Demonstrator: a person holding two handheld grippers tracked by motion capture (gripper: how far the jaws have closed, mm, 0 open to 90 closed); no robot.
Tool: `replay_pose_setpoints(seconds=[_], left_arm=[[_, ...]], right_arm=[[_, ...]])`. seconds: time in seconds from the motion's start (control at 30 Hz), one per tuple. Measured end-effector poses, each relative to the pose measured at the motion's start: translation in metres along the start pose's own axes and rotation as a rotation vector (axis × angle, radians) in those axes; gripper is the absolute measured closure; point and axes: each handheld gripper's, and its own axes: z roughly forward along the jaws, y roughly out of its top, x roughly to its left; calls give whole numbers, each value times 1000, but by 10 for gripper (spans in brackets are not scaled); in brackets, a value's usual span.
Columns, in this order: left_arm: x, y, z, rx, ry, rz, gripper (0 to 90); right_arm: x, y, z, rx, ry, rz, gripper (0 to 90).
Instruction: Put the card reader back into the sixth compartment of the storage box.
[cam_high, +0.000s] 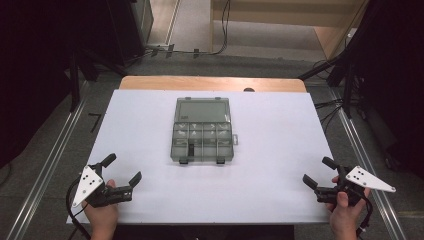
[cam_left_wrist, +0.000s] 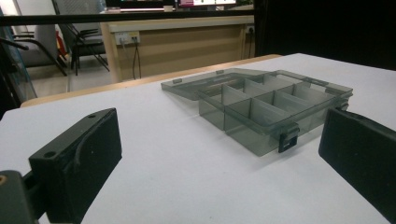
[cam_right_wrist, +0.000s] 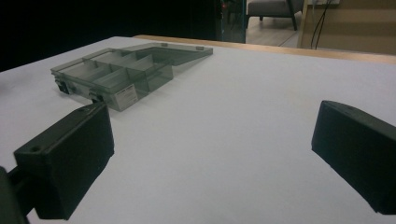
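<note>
One open organiser box on one white table, and two grippers waiting near the front corners.

The white table (cam_high: 150, 125) carries one grey transparent organiser box (cam_high: 203, 145), which lies in the middle of the surface, a little nearer to the far edge; its lid (cam_high: 204, 110) is folded flat toward the far edge, and two dark latches are on its front wall. The dividers make several small compartments, but I cannot count them exactly. The left gripper (cam_high: 122, 171) is at the front left corner and the right gripper (cam_high: 316, 171) at the front right corner; both have the jaws spread wide and grasp nothing, well apart from the box.
</note>
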Motion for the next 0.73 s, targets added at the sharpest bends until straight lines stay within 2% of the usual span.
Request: replay_pose_setpoints(seconds=[0.2,0.3,0.47,0.73], left_arm=[[1,0,0,0,2,-2,0],[1,0,0,-1,3,-3,0],[1,0,0,0,6,-3,0],[1,0,0,1,10,-5,0]], right_arm=[[-5,-5,-3,-11,-11,12,0],[-8,-6,-5,-35,-5,31,0],[-9,-5,-11,-99,-11,22,0],[-10,-8,-8,-93,-8,26,0]])
